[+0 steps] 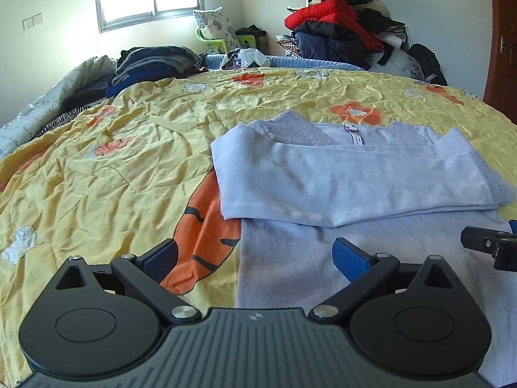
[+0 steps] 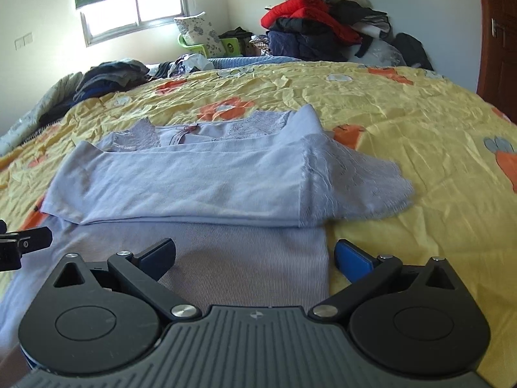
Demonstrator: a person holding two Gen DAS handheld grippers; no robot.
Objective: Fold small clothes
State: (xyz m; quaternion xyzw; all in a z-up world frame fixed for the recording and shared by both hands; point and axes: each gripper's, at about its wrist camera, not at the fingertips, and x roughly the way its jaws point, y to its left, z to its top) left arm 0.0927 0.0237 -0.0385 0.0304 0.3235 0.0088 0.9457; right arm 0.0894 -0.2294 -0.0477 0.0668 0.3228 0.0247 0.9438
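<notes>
A pale lavender top (image 1: 349,177) with lace trim lies flat on the yellow bedspread (image 1: 113,161), its sleeves folded across the chest. It also shows in the right wrist view (image 2: 200,177). My left gripper (image 1: 255,255) is open and empty, over the top's lower left edge. My right gripper (image 2: 255,255) is open and empty, over the top's lower right edge. The right gripper's tip shows at the right of the left wrist view (image 1: 484,245); the left gripper's tip shows at the left of the right wrist view (image 2: 22,245).
A heap of jackets (image 1: 342,29) is piled at the far right of the bed. Folded dark clothes (image 1: 152,64) lie at the far left by a rumpled quilt (image 1: 48,97). A wooden door (image 1: 504,38) stands at the right.
</notes>
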